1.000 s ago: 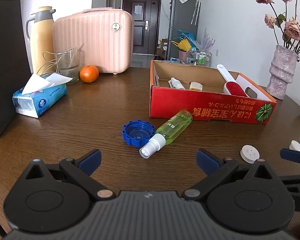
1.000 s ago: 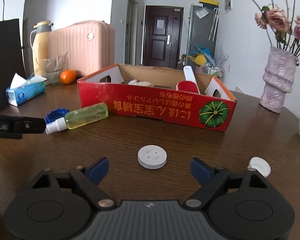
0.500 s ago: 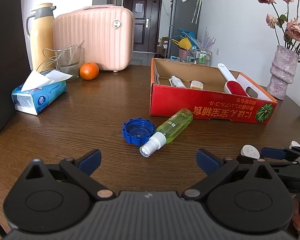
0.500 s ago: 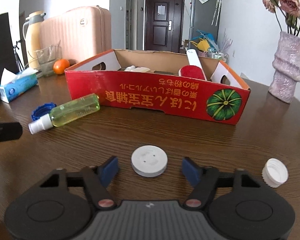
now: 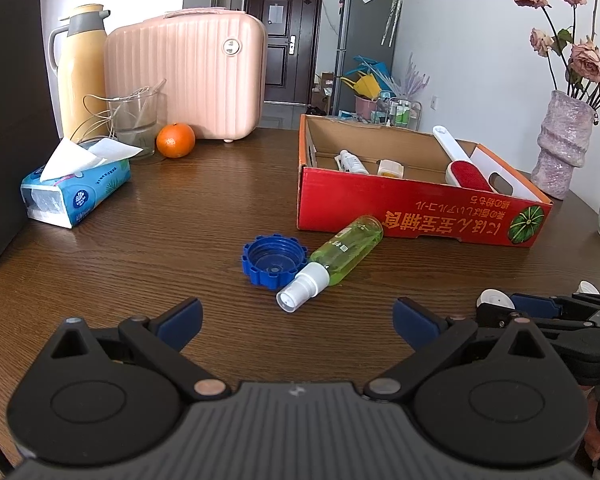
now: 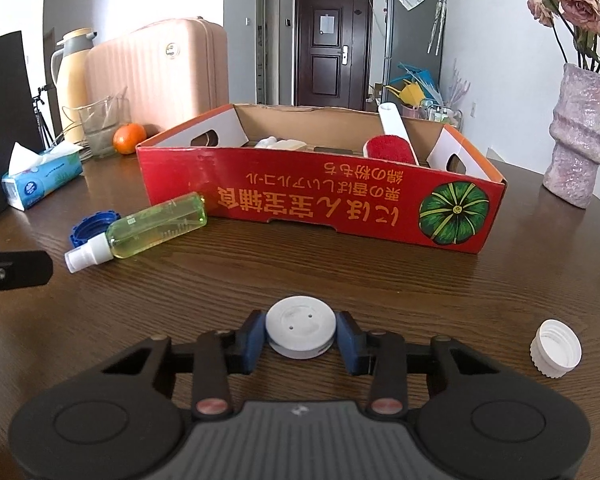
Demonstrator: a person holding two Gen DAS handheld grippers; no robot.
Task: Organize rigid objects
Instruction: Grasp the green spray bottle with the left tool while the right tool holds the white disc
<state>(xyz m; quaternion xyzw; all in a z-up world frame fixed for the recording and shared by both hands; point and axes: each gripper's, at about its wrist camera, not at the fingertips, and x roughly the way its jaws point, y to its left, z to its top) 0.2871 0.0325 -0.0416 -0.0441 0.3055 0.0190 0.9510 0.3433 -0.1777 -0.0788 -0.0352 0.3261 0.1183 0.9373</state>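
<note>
The red cardboard box (image 6: pixel 312 204) printed with orange characters and a green pumpkin sits open on the dark wooden table (image 6: pixel 340 272), and inside it we see a white-handled brush with a red pad (image 5: pixel 466 168), a small white bottle (image 5: pixel 352 162) and a small cream-coloured item (image 5: pixel 390 169). Just in front of its left corner lies a clear plastic spray bottle of yellow-green liquid (image 6: pixel 156 226) on its side, its white nozzle towards us, its far end touching or nearly touching the box. Touching the bottle's neck, we find a blue ridged plastic lid (image 5: pixel 274 259) lying open side up. We hold the right gripper (image 6: pixel 301 338) low over the table; its jaws have just been closing, and its blue pads (image 6: pixel 249 340) now press on both sides of a round white plastic disc with two small holes (image 6: pixel 300 330), which rests on the wood near the box's front wall. A white ribbed screw cap (image 6: pixel 555 348) lies open side up to the right of that gripper, apart from it. Our left gripper (image 5: pixel 296 320) stands with its jaws spread wide and nothing between them, the spray bottle's nozzle just ahead of it.
</note>
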